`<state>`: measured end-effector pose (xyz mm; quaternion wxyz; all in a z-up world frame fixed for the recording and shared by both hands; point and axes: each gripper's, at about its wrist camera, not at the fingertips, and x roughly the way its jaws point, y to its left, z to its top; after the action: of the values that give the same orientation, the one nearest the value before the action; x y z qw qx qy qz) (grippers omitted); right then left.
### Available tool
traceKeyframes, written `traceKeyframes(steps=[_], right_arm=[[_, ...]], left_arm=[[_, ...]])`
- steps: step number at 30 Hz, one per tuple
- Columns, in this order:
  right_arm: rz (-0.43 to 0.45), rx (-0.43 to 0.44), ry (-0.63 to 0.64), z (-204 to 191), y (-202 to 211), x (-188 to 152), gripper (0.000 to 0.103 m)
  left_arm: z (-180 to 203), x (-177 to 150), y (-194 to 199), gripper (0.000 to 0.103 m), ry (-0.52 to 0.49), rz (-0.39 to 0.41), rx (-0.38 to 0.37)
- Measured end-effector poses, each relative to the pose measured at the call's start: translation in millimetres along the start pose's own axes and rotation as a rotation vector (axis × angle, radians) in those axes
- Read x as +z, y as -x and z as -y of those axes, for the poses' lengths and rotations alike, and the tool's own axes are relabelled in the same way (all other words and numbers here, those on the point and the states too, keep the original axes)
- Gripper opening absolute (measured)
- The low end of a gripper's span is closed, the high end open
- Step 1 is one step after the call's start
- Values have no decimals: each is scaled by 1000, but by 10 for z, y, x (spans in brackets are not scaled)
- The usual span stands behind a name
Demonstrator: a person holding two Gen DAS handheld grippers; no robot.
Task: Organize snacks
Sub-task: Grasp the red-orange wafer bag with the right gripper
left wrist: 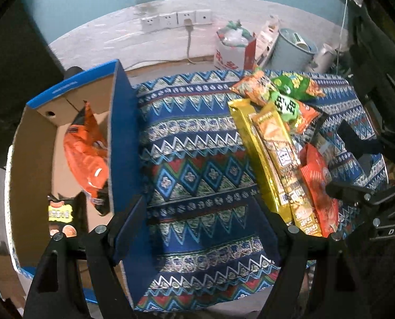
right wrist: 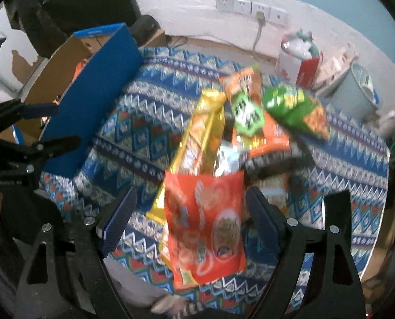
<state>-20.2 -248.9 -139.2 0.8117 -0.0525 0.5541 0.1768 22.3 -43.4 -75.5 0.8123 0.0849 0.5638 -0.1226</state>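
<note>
A blue cardboard box [left wrist: 123,133] stands at the left of the patterned table; it holds an orange bag [left wrist: 87,156] and a dark packet [left wrist: 62,215]. My left gripper [left wrist: 200,212] is open and empty over bare cloth beside the box wall. A pile of snacks lies to the right: gold packs [left wrist: 272,154], green bags [left wrist: 295,85], red packet [left wrist: 319,186]. In the right wrist view my right gripper [right wrist: 190,210] is open around an orange-red snack packet [right wrist: 205,226], its jaws apart from the packet's sides. The gold pack [right wrist: 197,138], green bag [right wrist: 295,109] and the box [right wrist: 91,98] lie beyond.
A patterned cloth [left wrist: 192,138] covers the round table. On the floor behind stand a white and red bag [left wrist: 232,50] and a pale bin [left wrist: 293,47]. Wall sockets [left wrist: 176,21] sit on the back wall. The left gripper shows in the right wrist view [right wrist: 24,138].
</note>
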Motion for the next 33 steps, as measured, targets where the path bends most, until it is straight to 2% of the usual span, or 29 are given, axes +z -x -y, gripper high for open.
traceKeyframes(steps=[9,18,23,26,28,31,33], right_arm=[[-66,24,-50,186,-290,-303,84],[-138,54,-57,263,-573,-360,84],[-164,81,-87,339,-693,-370,82],[-163,112,-100,378,-656,-382,63],[-155,145,-111,408,-615,-381,44],[-145,159,-114,425,-557,-384,31],[-140,161,-116,436,-524,-391,27]], left_arm=[[157,-53,-160,80,9,-40,-22],[355,-146,-329,80,-74,-73,14],[339,-181,-406,80,-72,-94,19],[326,-181,-420,80,-66,-96,17],[320,-182,-414,80,-65,-91,20],[322,-179,-412,80,-63,-88,18],[334,-173,-413,80,-61,-87,19]])
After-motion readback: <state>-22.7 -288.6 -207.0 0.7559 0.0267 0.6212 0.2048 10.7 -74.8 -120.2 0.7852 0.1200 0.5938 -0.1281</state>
